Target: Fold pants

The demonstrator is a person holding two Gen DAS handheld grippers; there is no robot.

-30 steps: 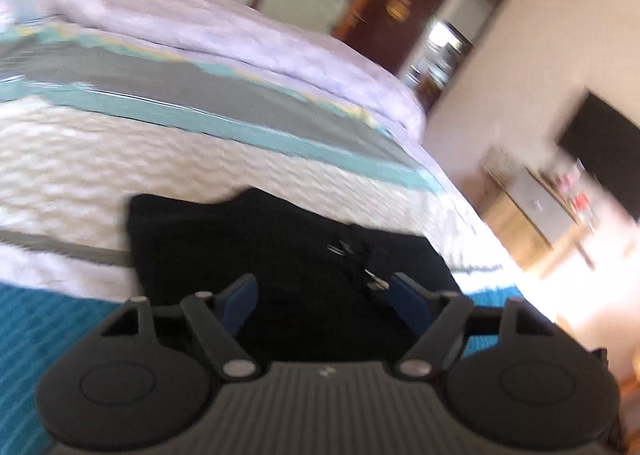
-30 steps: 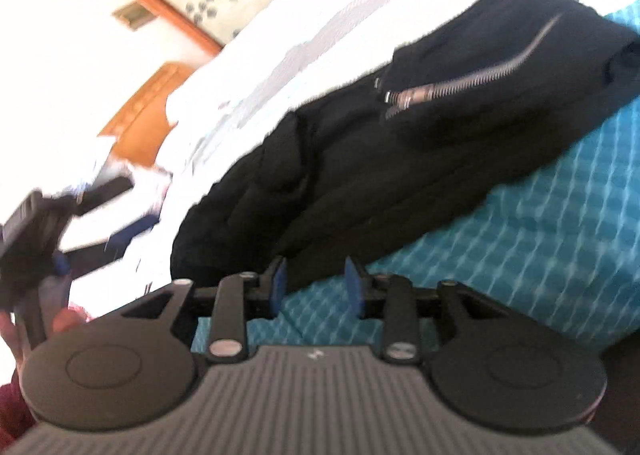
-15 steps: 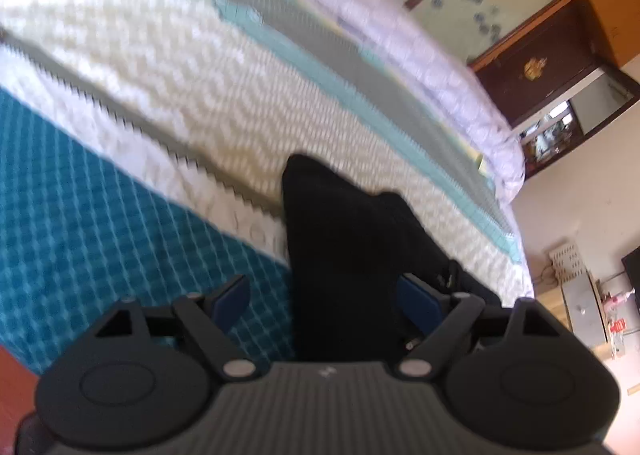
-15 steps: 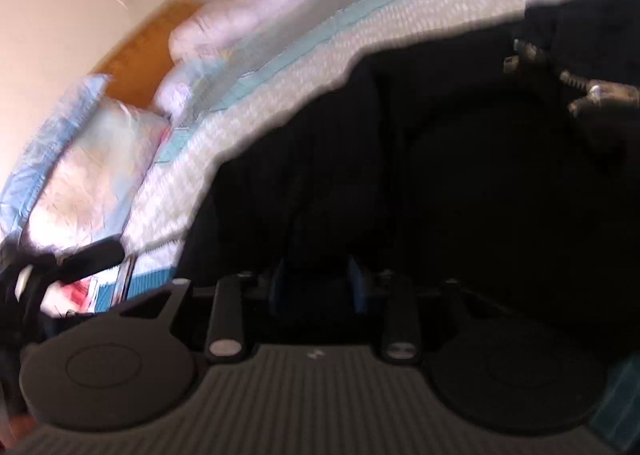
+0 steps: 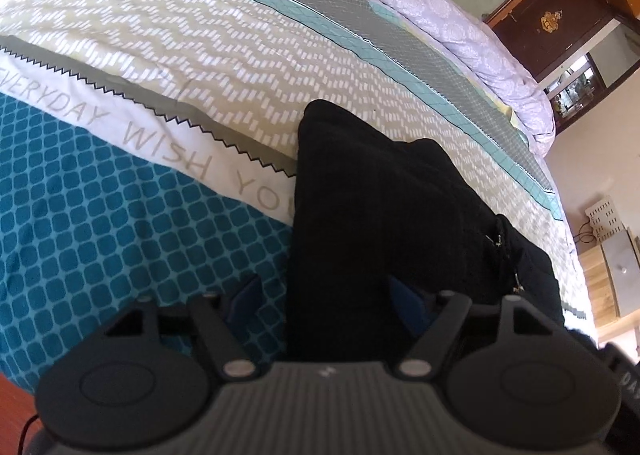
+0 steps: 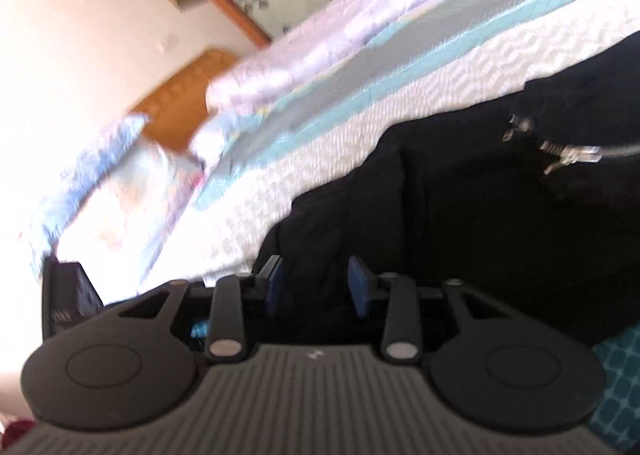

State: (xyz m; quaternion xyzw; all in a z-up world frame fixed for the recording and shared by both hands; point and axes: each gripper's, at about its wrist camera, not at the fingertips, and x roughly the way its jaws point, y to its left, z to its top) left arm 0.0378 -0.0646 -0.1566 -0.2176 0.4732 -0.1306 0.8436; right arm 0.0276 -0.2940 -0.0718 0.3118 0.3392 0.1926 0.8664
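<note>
Black pants (image 5: 384, 215) lie in a folded heap on the patterned bedspread (image 5: 168, 55); a silver zipper (image 6: 576, 153) shows in the right wrist view. My left gripper (image 5: 326, 301) is open, its blue pads on either side of the pants' near edge, with fabric between them. My right gripper (image 6: 316, 285) is partly closed, with black pants fabric (image 6: 460, 215) lying between its blue pads; I cannot see whether the pads pinch it.
A lilac quilt (image 5: 440, 15) lies rolled along the far side of the bed. A dark wooden door (image 5: 560, 23) and a low cabinet (image 5: 608, 279) stand beyond the bed's right end. Pillows (image 6: 112, 191) and a wooden headboard (image 6: 180, 95) show in the right wrist view.
My right gripper has moved in from the teal sheet onto the pants, fabric now between its pads. My left gripper has swung over the pants' near left edge and dropped closer.
</note>
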